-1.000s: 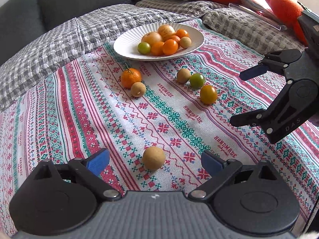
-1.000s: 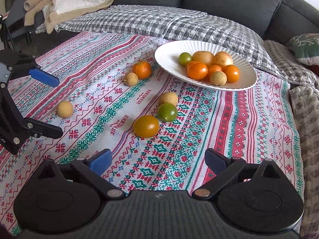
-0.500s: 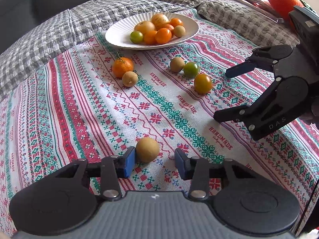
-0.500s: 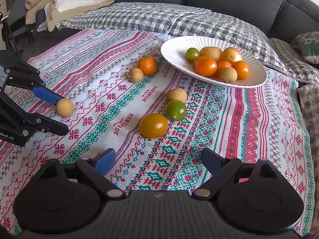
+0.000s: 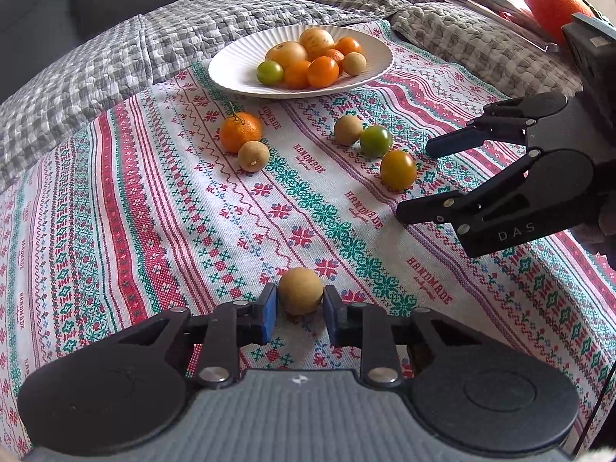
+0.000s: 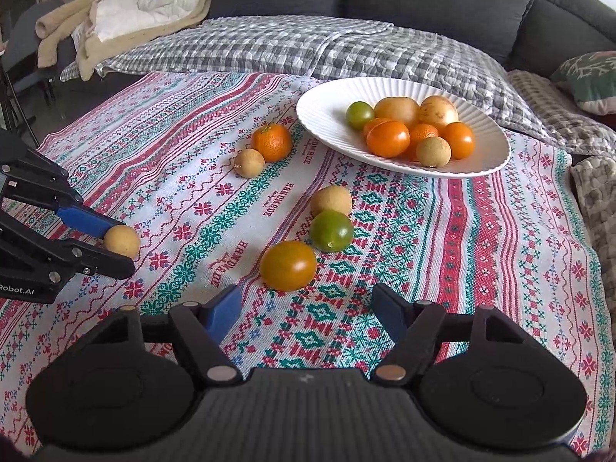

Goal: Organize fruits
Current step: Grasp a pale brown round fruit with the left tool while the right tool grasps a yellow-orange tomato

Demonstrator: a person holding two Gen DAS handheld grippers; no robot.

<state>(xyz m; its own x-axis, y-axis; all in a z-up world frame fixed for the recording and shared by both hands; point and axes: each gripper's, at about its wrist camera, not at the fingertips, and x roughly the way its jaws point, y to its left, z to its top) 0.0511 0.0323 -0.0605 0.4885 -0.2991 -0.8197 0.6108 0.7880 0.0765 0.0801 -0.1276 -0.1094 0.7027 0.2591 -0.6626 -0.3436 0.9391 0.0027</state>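
The left hand-held gripper [image 5: 299,313] pinches a small round tan fruit [image 5: 300,295] between its blue pads, apparently resting on the red-and-green patterned cloth [image 5: 154,200]. The right hand-held gripper [image 6: 306,308] is closing with nothing between its fingers, just short of an orange-green tomato [image 6: 288,265]; the ribbed white plate [image 6: 323,115] of fruit sits beyond

My view: patterned cloth [image 6: 481,238] spread over a grey checked quilt [image 6: 269,46]. On the cloth: white plate [image 6: 327,115] of fruit, a mandarin [image 6: 272,142], three tan fruits, a green tomato [image 6: 332,230], an orange-green tomato [image 6: 288,265].
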